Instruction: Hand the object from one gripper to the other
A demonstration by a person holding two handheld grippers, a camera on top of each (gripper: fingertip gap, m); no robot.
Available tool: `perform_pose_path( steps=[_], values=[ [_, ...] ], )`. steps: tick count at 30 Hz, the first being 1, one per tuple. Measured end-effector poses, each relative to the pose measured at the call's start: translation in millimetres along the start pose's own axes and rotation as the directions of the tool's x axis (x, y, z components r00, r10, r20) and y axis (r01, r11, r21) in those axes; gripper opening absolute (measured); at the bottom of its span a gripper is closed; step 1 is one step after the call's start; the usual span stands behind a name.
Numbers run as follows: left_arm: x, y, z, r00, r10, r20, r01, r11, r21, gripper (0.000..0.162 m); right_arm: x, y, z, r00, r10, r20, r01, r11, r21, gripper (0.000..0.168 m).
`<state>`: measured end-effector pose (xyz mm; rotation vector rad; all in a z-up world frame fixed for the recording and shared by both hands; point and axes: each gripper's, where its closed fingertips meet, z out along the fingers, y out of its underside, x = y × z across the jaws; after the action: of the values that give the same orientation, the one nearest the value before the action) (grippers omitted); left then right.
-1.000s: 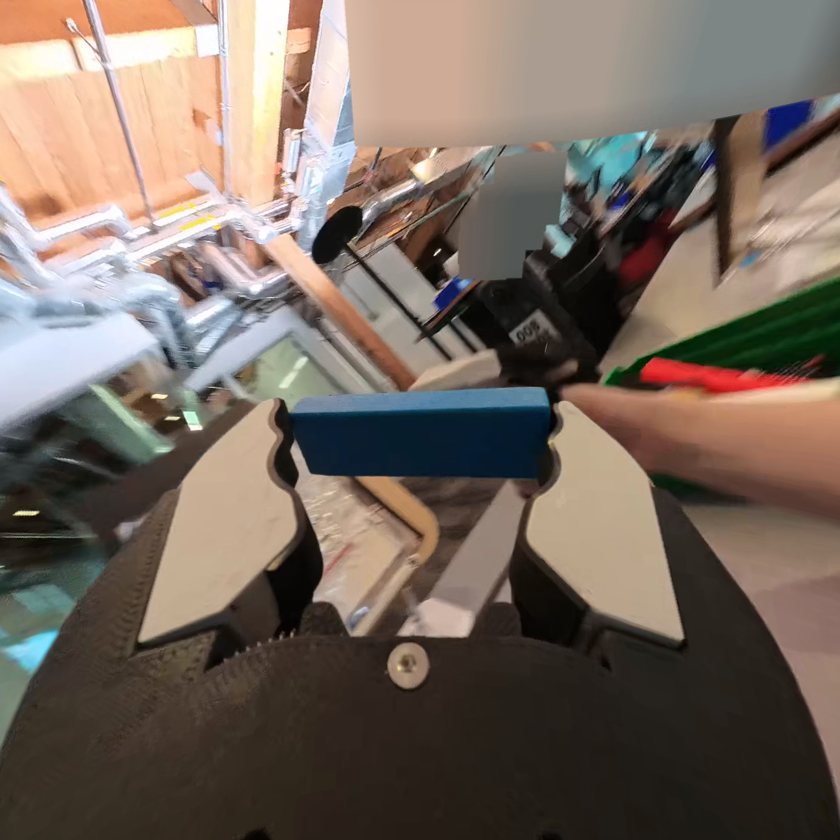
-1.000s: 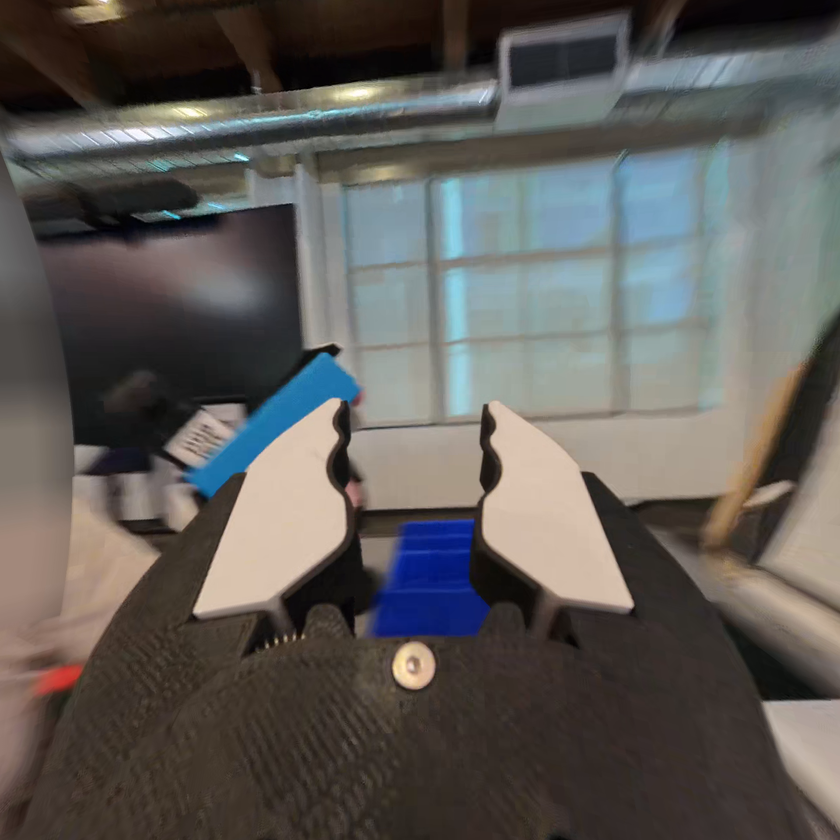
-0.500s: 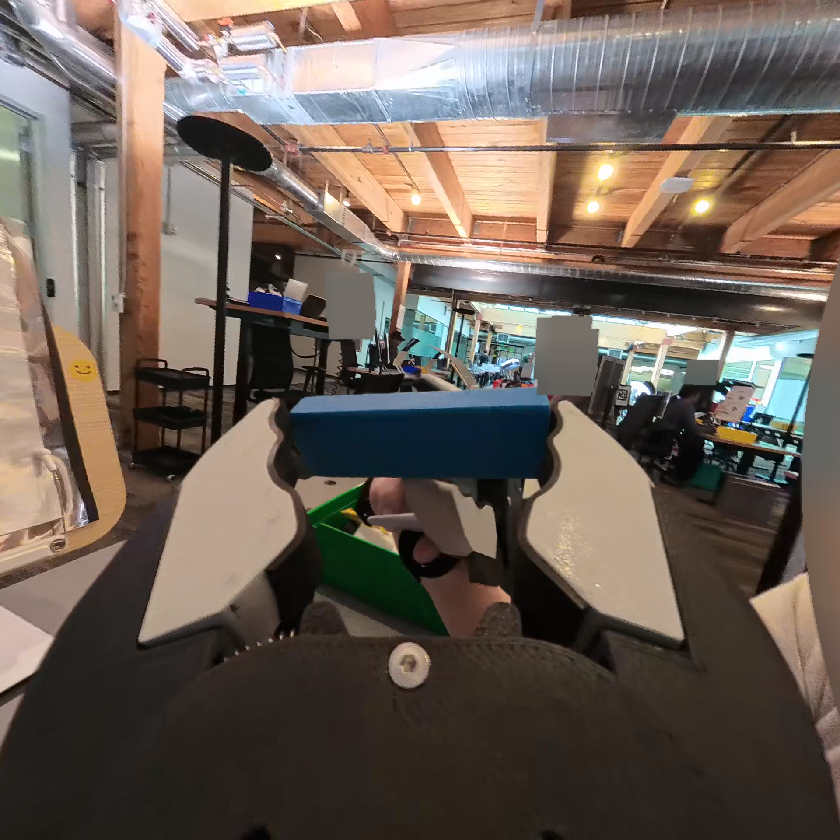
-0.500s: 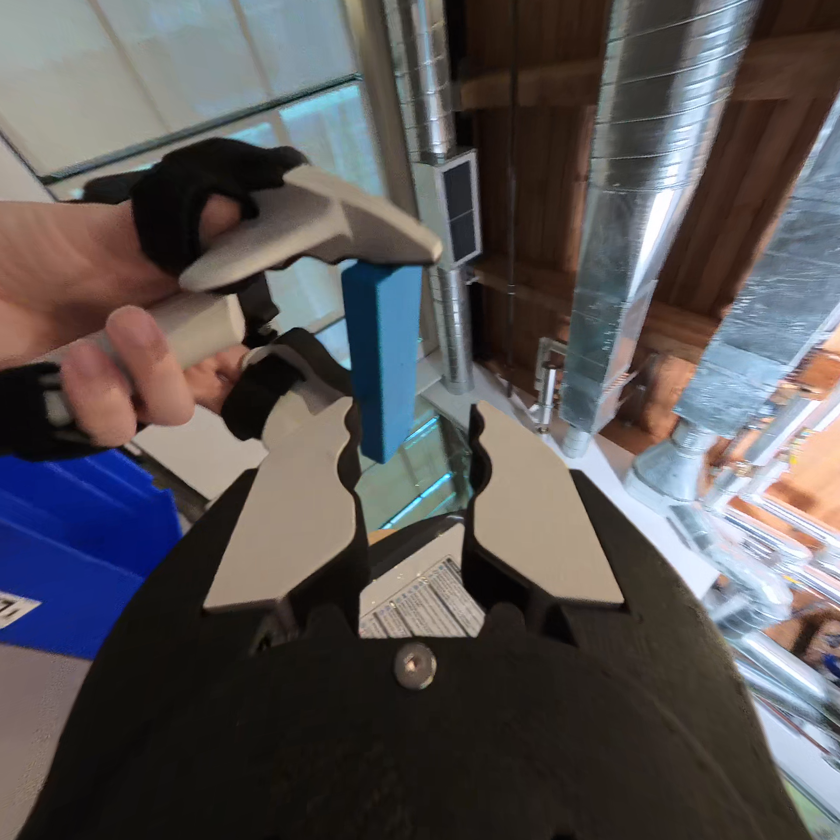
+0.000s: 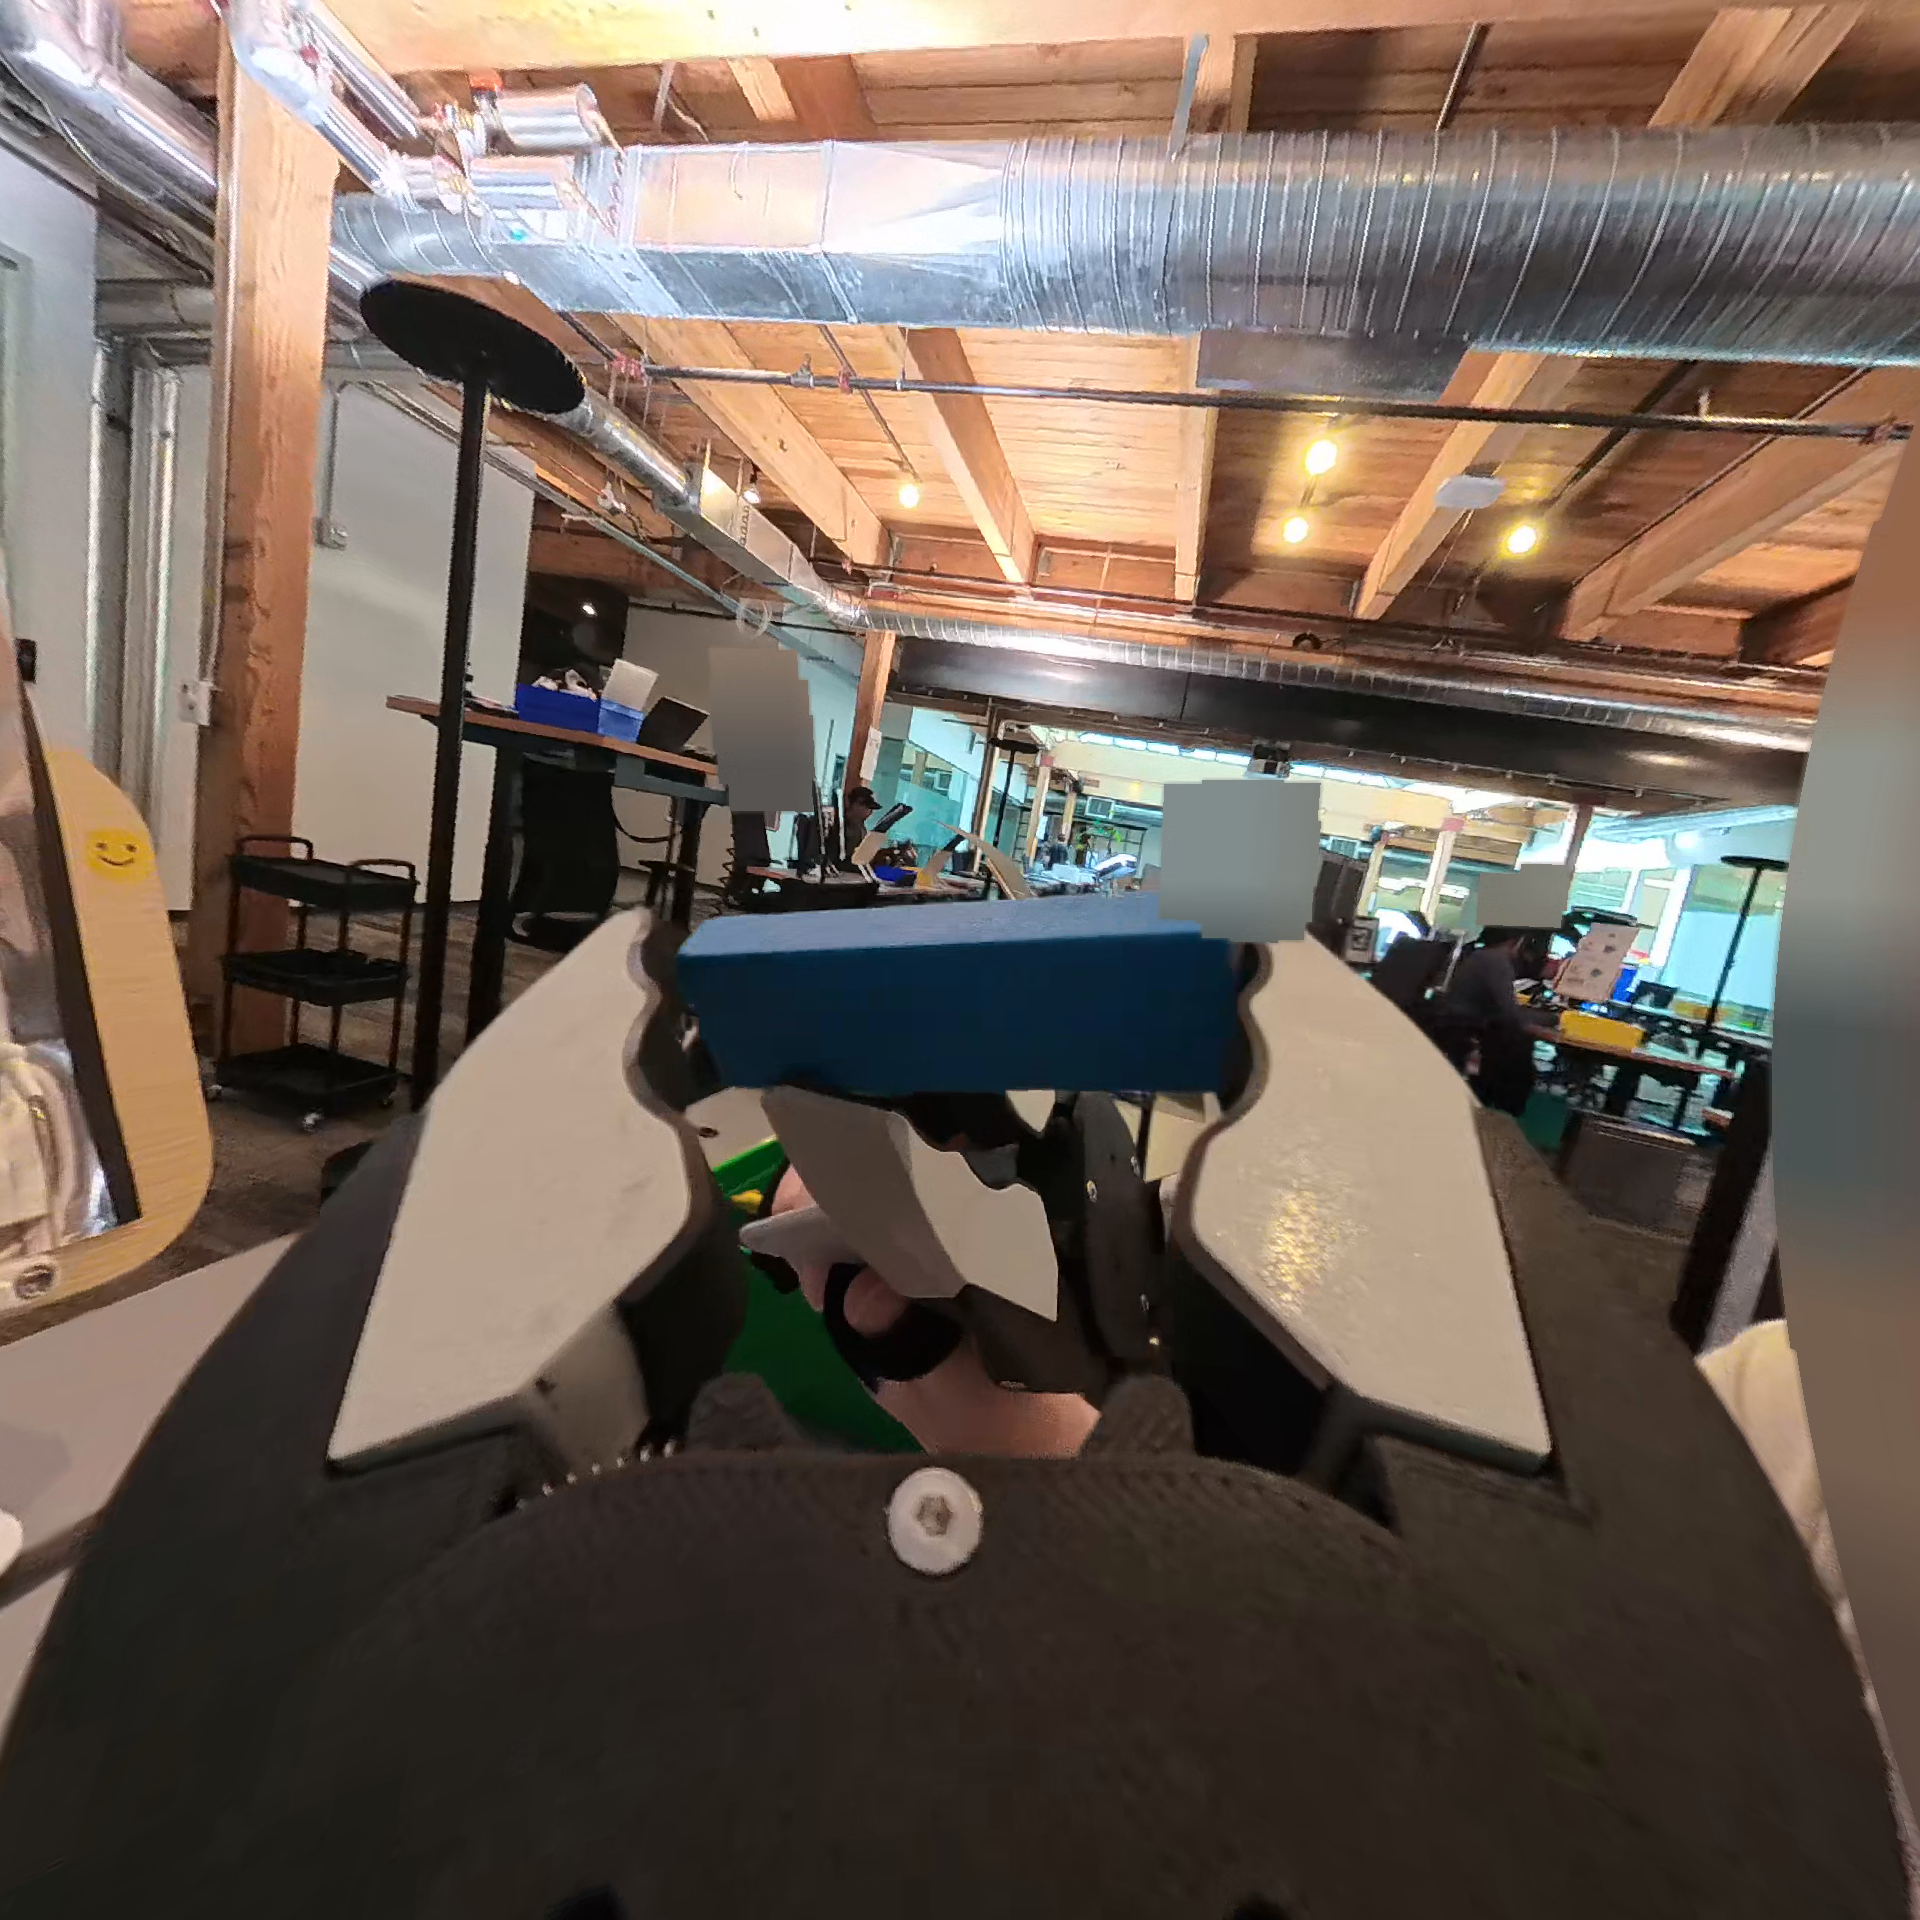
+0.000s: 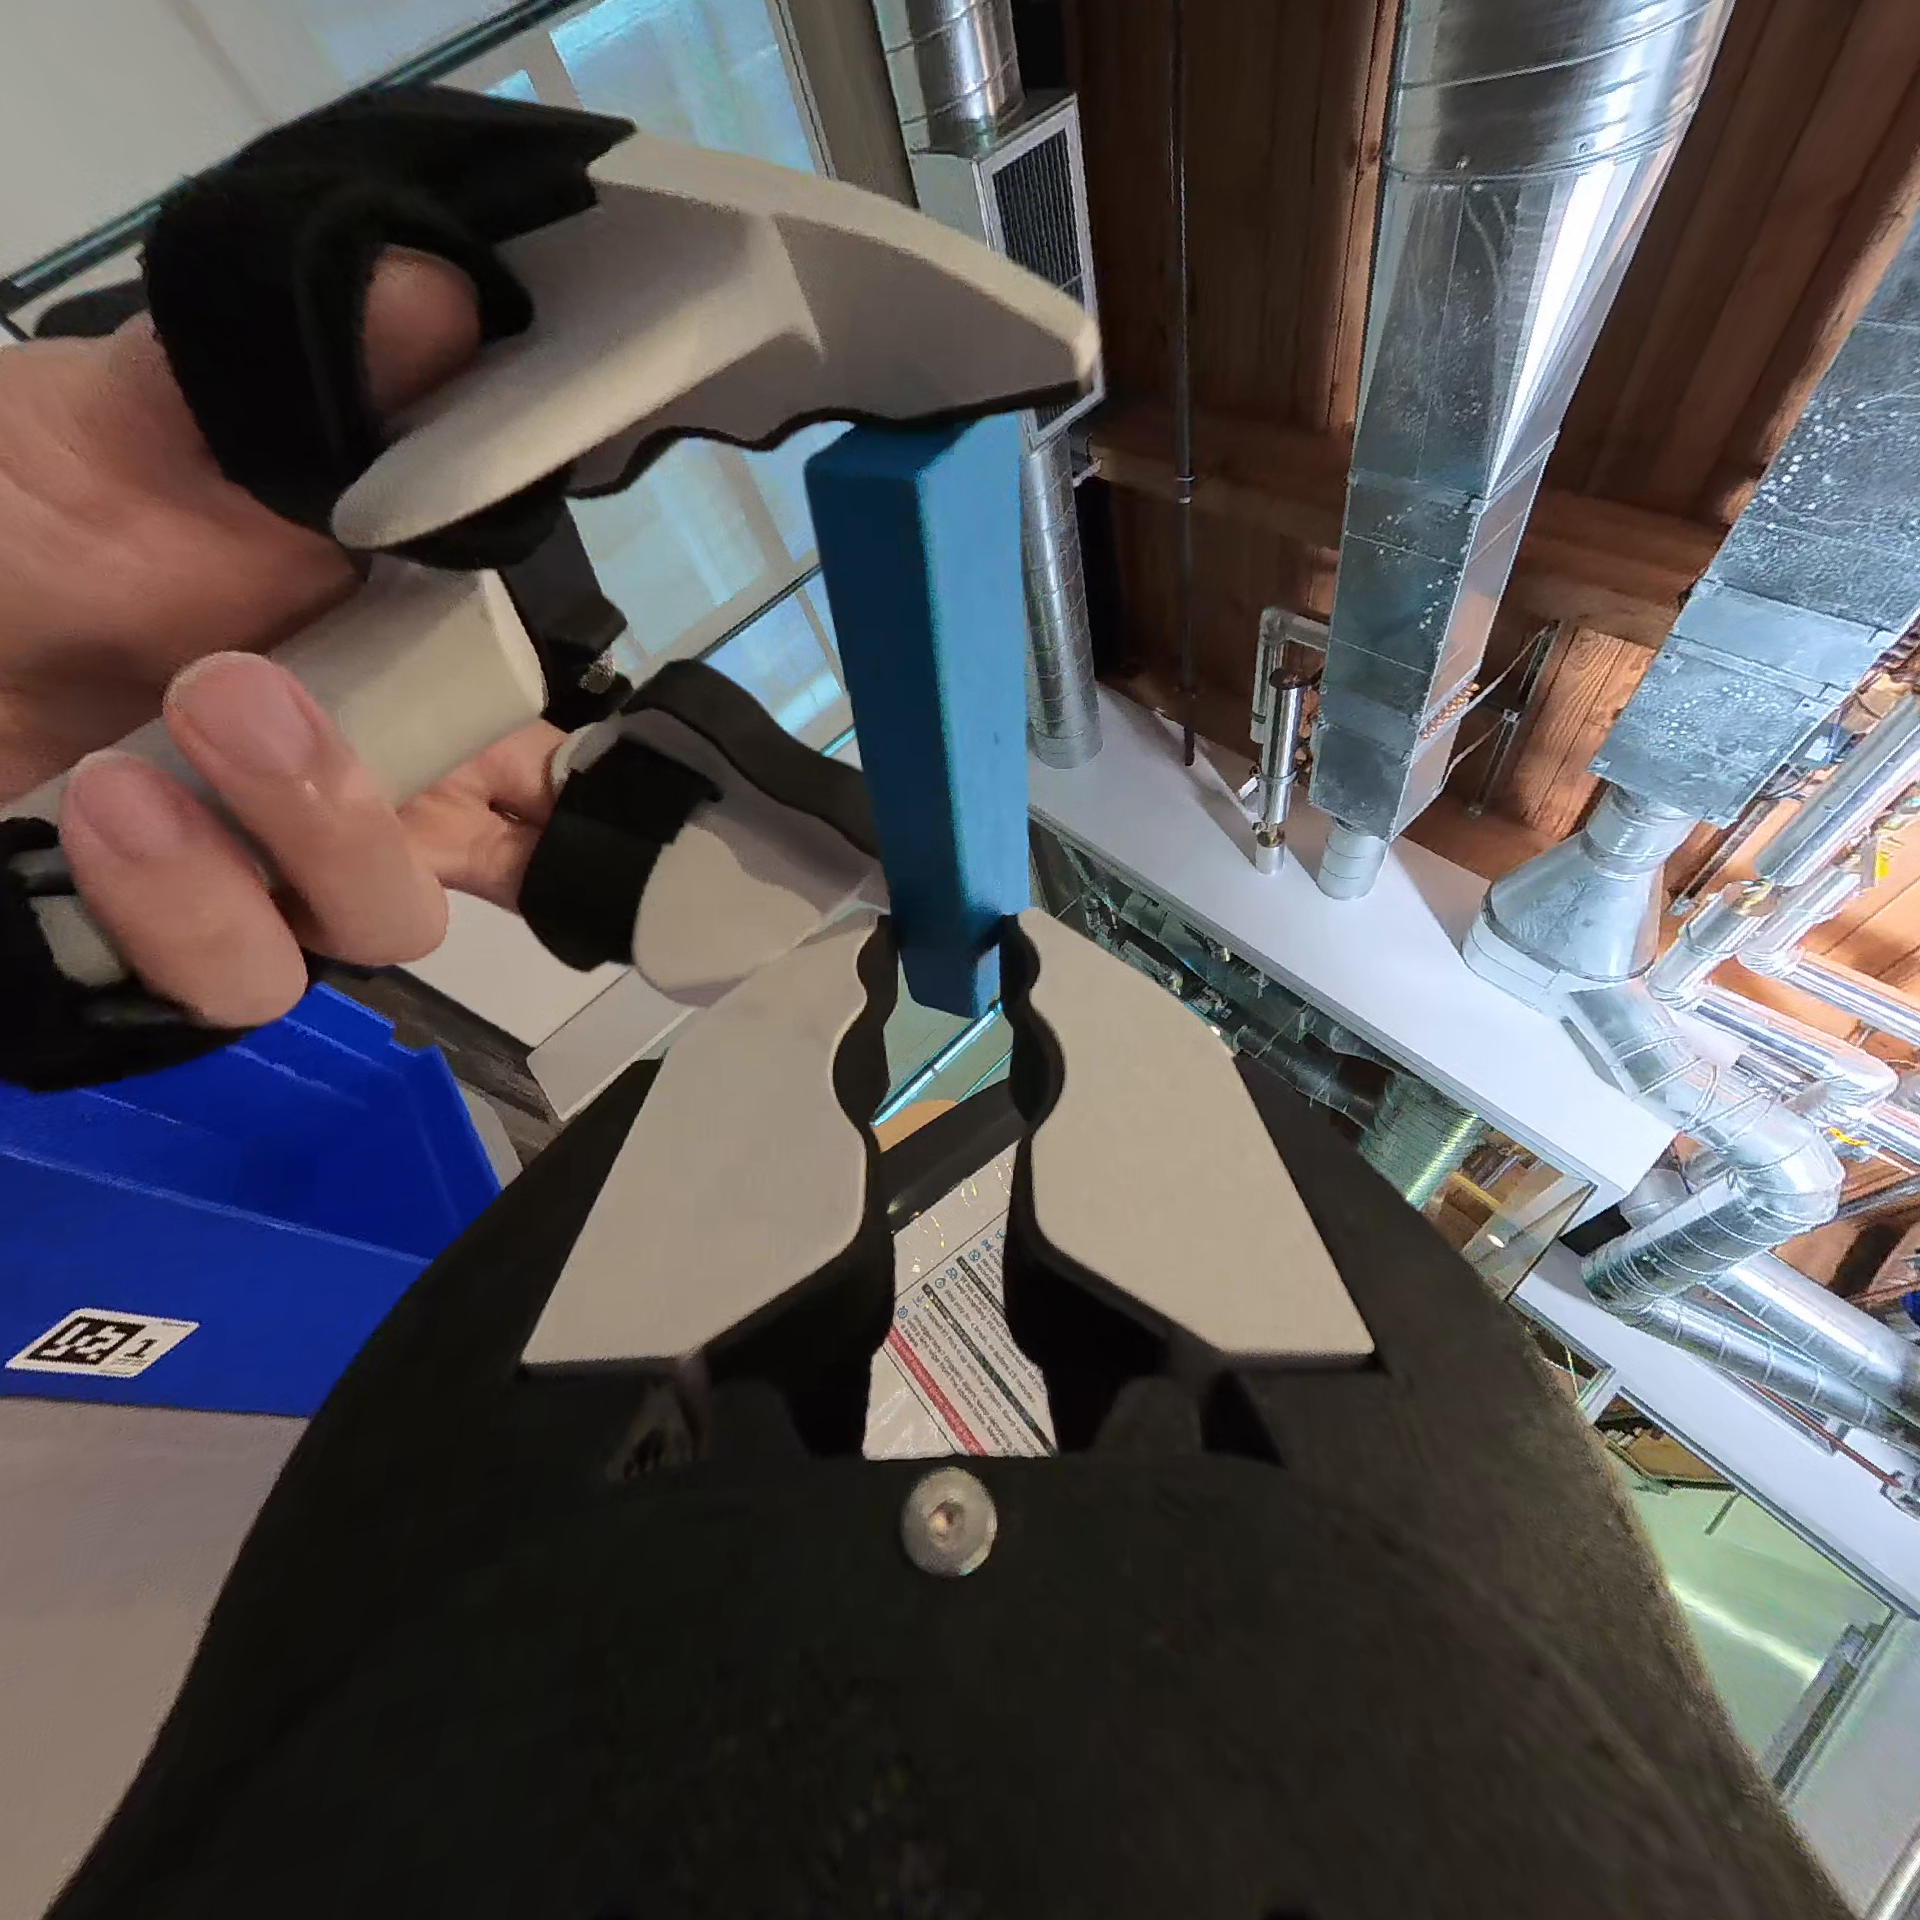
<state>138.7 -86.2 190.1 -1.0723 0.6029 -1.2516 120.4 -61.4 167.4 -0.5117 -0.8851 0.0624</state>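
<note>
A blue rectangular block (image 5: 956, 997) is clamped lengthwise between the fingertips of my left gripper (image 5: 956, 1003), held up in the air. In the right wrist view the block (image 6: 935, 675) stands upright, with the left gripper (image 6: 951, 639) reaching in from the left, one finger on its top end. My right gripper (image 6: 951, 956) is shut on the block's lower end, its fingers pressed against both side faces. In the left wrist view one of the right gripper's fingers (image 5: 904, 1195) shows just under the block. Both grippers hold the block.
A person's hand (image 6: 208, 831) with black straps holds the left gripper. A blue bin (image 6: 208, 1195) sits low at the left on a grey tabletop (image 6: 104, 1558). A green bin (image 5: 779, 1340) lies below the grippers. Metal ducts run overhead.
Both grippers swung to meet a second ago. Since half a second ago, my right gripper has moved up onto the block's lower end and closed on it. The block now tilts slightly.
</note>
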Motion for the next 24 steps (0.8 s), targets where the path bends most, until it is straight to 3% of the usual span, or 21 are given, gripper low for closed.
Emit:
perform_pose_path(
  steps=[2, 5, 8, 10, 13, 15, 20, 22, 24],
  values=[
    [1.8, -5.7, -3.0, 1.000, 0.025, 0.003, -0.025, 0.999, 0.042, 0.084, -1.0, 3.8, 0.3, 1.000, 0.024, 0.011, -0.024, 1.000, -0.006, 0.019],
    [-0.9, -8.9, -5.4, 0.998, 0.061, 0.022, -0.062, 0.996, 0.058, 0.076, -4.3, 8.3, 1.3, 0.998, 0.056, 0.038, -0.055, 0.998, -0.018, 0.019],
    [-6.3, -12.8, -9.5, 0.993, 0.105, 0.057, -0.108, 0.993, 0.044, 0.078, -5.2, 10.9, 1.2, 0.997, 0.053, 0.051, -0.052, 0.998, -0.028, 0.019],
    [-10.5, -16.8, -13.8, 0.971, 0.212, 0.111, -0.215, 0.976, 0.018, 0.082, -3.9, 12.6, 1.1, 0.997, 0.059, 0.051, -0.057, 0.998, -0.037, 0.019],
    [-9.3, -22.7, -19.4, 0.867, 0.458, 0.198, -0.460, 0.887, -0.037, 0.085, -1.6, 15.7, 1.3, 0.997, 0.063, 0.046, -0.060, 0.997, -0.052, 0.018],
    [-2.0, -18.4, -19.3, 0.812, 0.553, 0.186, -0.547, 0.833, -0.087, 0.087, 0.9, 14.5, 1.0, 0.994, 0.101, 0.045, -0.099, 0.994, -0.040, 0.018],
    [-0.1, -18.6, -20.2, 0.810, 0.556, 0.187, -0.548, 0.831, -0.097, 0.084, 34.9, 21.8, -8.0, 0.968, 0.250, 0.002, -0.249, 0.967, -0.052, 0.019],
    [-3.7, -17.7, -21.1, 0.815, 0.547, 0.191, -0.536, 0.837, -0.109, 0.083, 61.7, 37.6, -19.8, 0.952, 0.305, -0.015, -0.303, 0.941, -0.150, 0.018],
    [-6.5, -14.8, -21.3, 0.814, 0.549, 0.189, -0.532, 0.836, -0.133, 0.082, 88.4, 64.9, -46.4, 0.939, 0.344, -0.028, -0.331, 0.874, -0.355, 0.019]
  ],
)
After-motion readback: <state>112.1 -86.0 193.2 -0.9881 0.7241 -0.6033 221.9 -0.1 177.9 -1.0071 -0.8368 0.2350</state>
